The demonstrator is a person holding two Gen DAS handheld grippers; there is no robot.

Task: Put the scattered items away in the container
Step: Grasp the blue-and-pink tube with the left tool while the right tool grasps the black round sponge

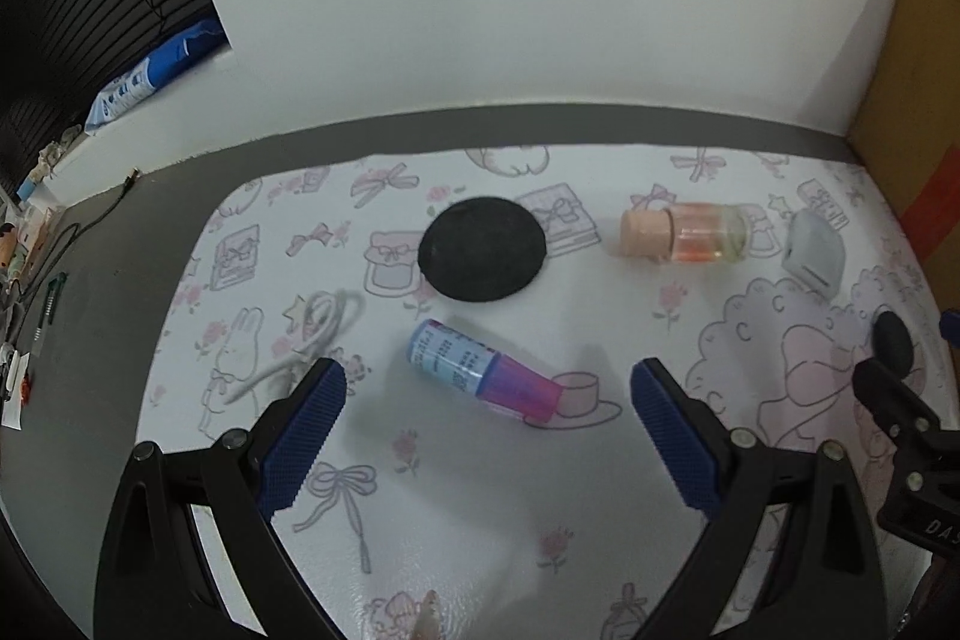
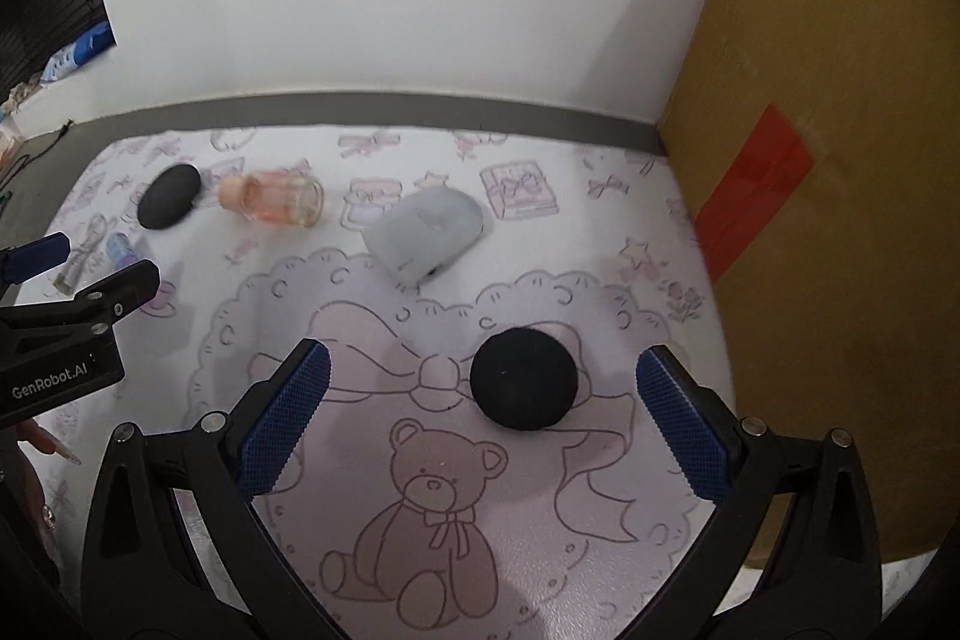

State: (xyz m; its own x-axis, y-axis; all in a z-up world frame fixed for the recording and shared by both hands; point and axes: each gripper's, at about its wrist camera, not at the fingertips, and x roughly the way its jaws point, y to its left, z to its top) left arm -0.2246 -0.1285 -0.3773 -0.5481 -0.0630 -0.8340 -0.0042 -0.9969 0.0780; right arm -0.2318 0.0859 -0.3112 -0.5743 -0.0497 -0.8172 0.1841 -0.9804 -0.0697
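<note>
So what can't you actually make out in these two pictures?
- Cardboard box: top cut off by both views' edges; whether it is open is unseen.
- Blue-and-pink bottle: label print too small in the left view.
- Cable: blurred in the left view, ends unclear.

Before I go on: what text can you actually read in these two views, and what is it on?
"GenRobot.AI": left gripper body, right wrist view.
"DAS", cut off: right gripper body, left wrist view.
Blue-and-pink bottle label: print too blurred to read.
Grey device: marking too small to read.
</note>
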